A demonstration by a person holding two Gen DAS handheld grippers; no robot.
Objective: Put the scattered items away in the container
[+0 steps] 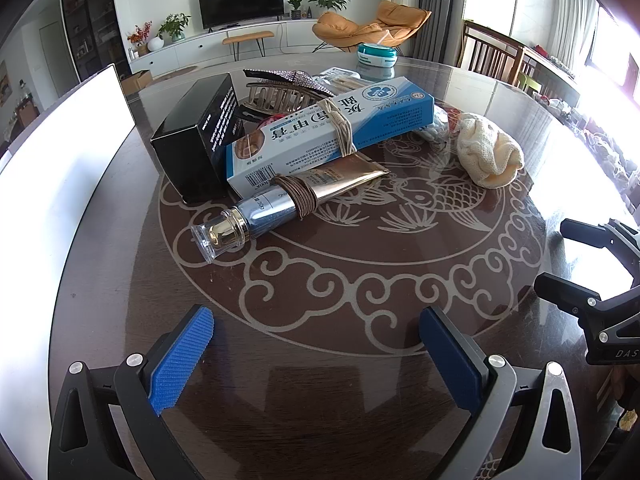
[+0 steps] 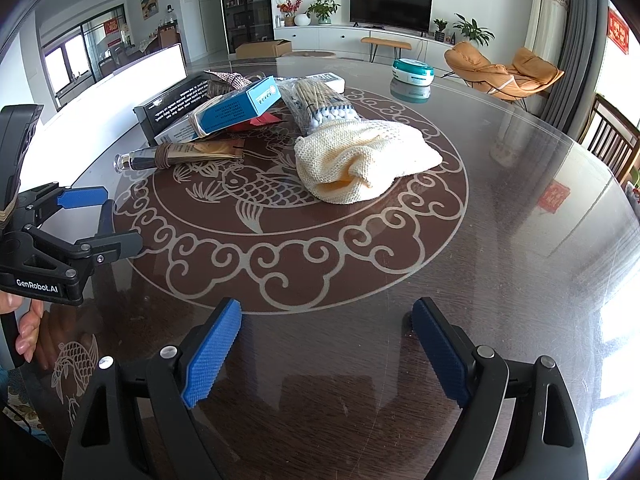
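Cream knitted cloth (image 2: 360, 164), blue-and-white carton (image 1: 320, 136), black box (image 1: 200, 136), gold tube (image 1: 288, 200): all loose on dark glass table (image 2: 500, 280).
Nothing yet in white container (image 1: 60, 184); left gripper (image 1: 316, 356) and right gripper (image 2: 324, 352) wide open, empty.

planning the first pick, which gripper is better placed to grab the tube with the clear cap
Left, probably. The tube lies just ahead of the open left gripper, cap toward it; from the right gripper it sits far off to the side.

television (image 2: 391, 7) on far wall | orange lounge chair (image 2: 502, 68) | potted plants (image 2: 322, 11)
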